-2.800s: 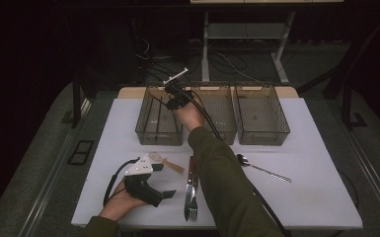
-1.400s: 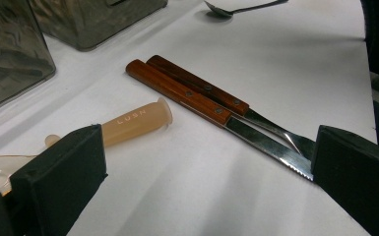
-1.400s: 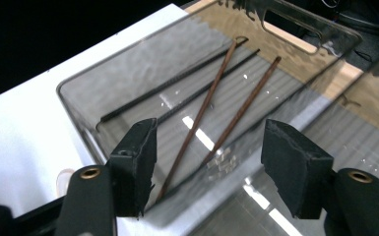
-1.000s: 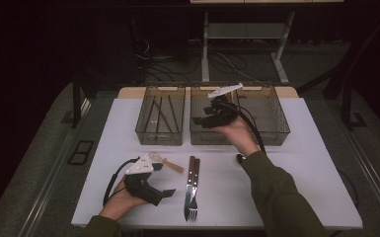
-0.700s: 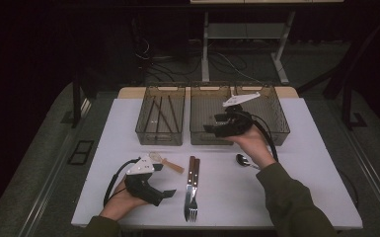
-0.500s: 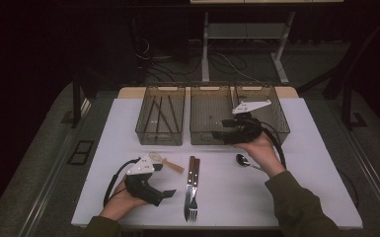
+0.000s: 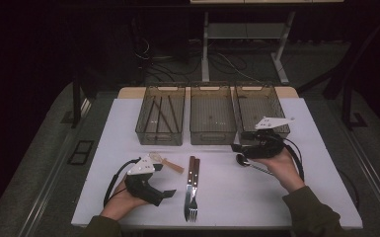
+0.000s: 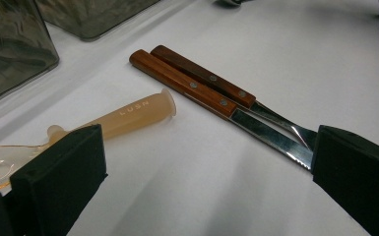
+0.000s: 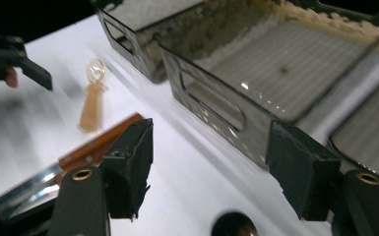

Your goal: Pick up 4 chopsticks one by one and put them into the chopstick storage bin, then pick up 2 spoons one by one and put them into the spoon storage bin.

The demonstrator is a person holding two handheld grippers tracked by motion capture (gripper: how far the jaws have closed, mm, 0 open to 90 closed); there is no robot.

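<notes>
A knife and a fork [image 7: 192, 183] with wooden handles lie side by side near the table's front. The knife [image 8: 187, 84] is the nearer of the two in the left gripper view. A pale plastic spoon [image 7: 170, 165] lies to their left. My left gripper [image 7: 167, 187] rests on the table, open, facing the knife with nothing between its pads. A metal spoon [image 7: 249, 164] lies in front of the right bin. My right gripper [image 7: 237, 148] hovers just above it, open and empty, jaws pointing left. The spoon's bowl [image 9: 234, 225] sits below that gripper's jaws.
Three smoky plastic bins stand in a row at the back. The left bin [image 7: 160, 116] holds black chopsticks, the middle bin [image 7: 212, 116] and right bin [image 7: 260, 106] look empty. The white table [image 7: 237, 197] ends close behind the bins and ahead of my hands.
My right hand has travelled from above the left bin rightward across the bins, then down and toward the front to the metal spoon. The left hand has stayed put.
</notes>
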